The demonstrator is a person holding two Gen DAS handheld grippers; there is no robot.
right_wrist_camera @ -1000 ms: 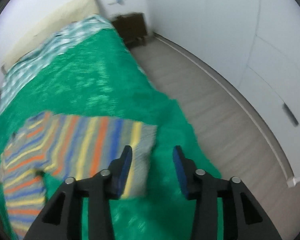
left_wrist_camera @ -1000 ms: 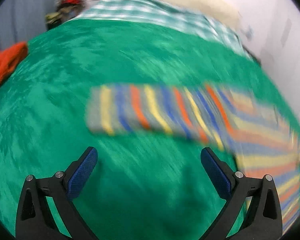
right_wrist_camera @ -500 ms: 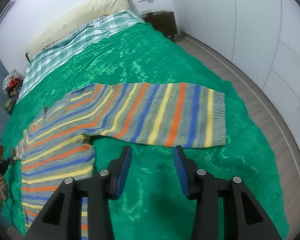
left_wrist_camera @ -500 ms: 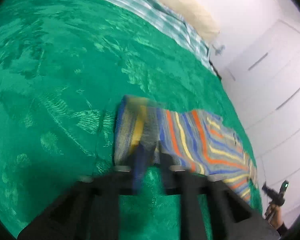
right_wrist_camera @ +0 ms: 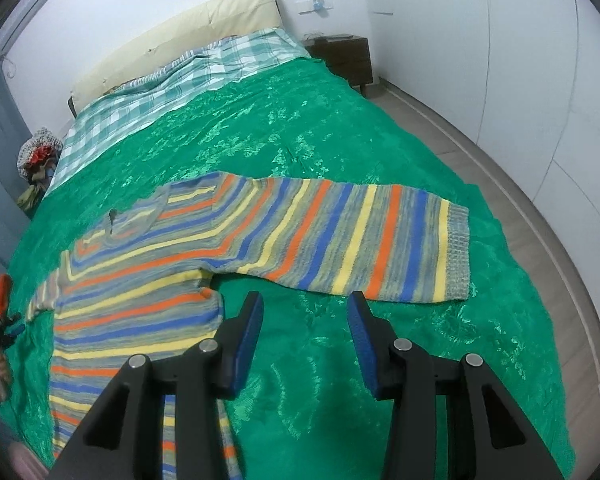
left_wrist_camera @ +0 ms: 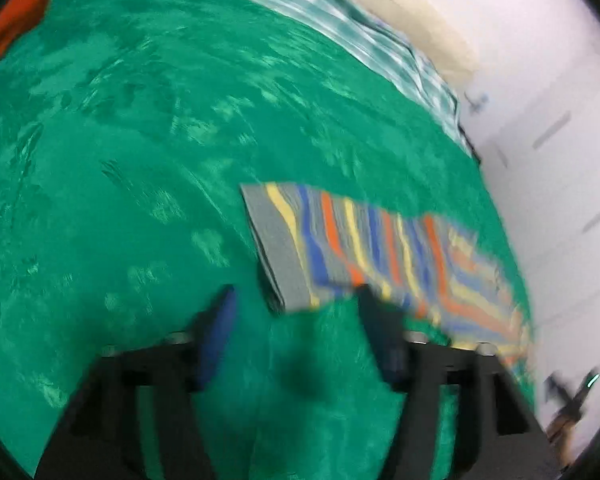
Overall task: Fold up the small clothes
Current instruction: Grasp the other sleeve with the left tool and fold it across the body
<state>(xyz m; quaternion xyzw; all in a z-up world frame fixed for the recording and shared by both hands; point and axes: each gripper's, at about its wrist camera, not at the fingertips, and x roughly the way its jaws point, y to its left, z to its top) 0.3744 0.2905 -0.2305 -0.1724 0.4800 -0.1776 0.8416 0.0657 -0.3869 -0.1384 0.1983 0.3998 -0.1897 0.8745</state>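
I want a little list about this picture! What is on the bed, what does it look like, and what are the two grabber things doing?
garment: striped sweater, spread flat
sleeve: stretched out sideways, cuff at its end
surface: green blanket on a bed
left gripper: open, holding nothing, just short of the other cuff
right gripper: open, holding nothing, near the sleeve
folding: not started
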